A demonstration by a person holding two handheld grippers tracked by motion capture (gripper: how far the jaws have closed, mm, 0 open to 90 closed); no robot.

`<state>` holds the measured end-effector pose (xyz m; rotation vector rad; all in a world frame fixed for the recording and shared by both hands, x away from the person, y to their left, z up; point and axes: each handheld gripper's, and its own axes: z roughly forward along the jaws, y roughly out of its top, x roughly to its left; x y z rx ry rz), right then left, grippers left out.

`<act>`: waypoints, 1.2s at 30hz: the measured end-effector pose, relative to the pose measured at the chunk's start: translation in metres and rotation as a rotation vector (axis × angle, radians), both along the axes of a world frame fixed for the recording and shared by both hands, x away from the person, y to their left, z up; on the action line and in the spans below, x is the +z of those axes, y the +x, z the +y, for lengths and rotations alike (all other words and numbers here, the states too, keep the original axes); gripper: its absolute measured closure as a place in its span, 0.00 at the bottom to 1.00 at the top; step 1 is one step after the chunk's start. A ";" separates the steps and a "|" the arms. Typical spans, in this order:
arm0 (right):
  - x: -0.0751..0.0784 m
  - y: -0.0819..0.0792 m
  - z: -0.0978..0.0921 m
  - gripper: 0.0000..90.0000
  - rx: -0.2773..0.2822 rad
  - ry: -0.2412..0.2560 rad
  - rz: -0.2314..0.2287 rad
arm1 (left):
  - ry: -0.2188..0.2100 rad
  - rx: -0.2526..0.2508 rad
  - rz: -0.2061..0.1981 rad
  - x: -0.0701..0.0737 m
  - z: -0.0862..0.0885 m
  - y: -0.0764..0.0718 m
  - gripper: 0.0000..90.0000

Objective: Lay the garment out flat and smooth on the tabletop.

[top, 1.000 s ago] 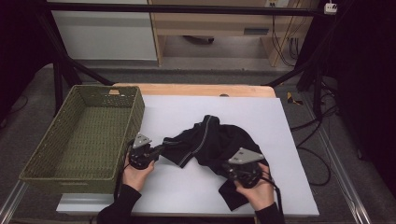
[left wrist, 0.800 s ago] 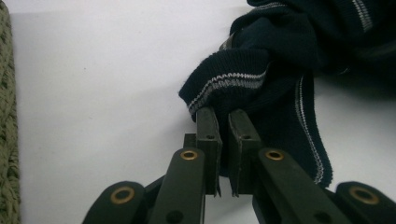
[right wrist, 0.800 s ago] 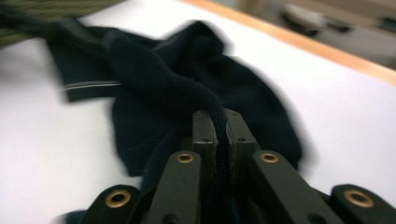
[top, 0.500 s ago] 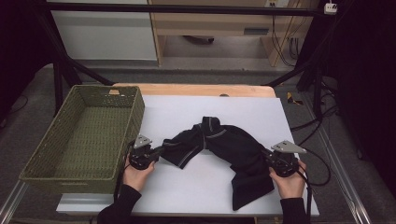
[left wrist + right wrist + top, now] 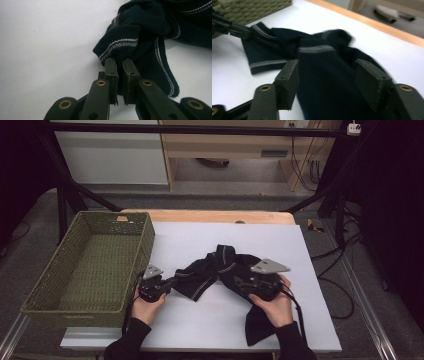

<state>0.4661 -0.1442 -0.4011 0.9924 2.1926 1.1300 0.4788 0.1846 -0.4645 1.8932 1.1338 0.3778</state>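
Counter point(image 5: 200, 330) covered w/ white sheet, wood edge seen at far side. Green woven basket point(image 5: 75, 270) set on counter's left part, just beside the left hand-held gripper. Dark knit garment point(image 5: 220, 270) w/ grey stripes is spread crumpled at counter centre, one end trailing toward the near edge by the right hand. Left hand-held gripper point(image 5: 119, 65) is pressed together on garment's striped hem at its left end, cloth pinched btwn jaws. Right hand-held gripper point(image 5: 327, 72) is held spread wide over the garment's right part, jaws either side of the cloth, nothing pinched; picture blurred there.
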 end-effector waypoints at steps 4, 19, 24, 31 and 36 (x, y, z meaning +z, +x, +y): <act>-0.009 0.026 0.027 0.32 0.001 -0.079 0.033 | -0.003 -0.003 -0.003 0.000 0.000 0.000 0.93; 0.046 0.029 -0.008 0.86 -0.054 -0.108 -0.033 | -0.043 -0.007 -0.033 0.013 0.003 -0.005 0.93; 0.082 0.025 -0.046 0.85 -0.126 -0.065 -0.110 | -0.048 0.000 -0.049 0.020 0.004 -0.008 0.93; 0.068 0.032 -0.101 0.85 -0.264 -0.048 -0.082 | -0.002 0.000 0.012 0.008 0.001 -0.004 0.93; 0.028 0.020 -0.123 0.84 -0.274 -0.043 0.035 | 0.013 -0.038 0.064 -0.003 -0.003 0.000 0.93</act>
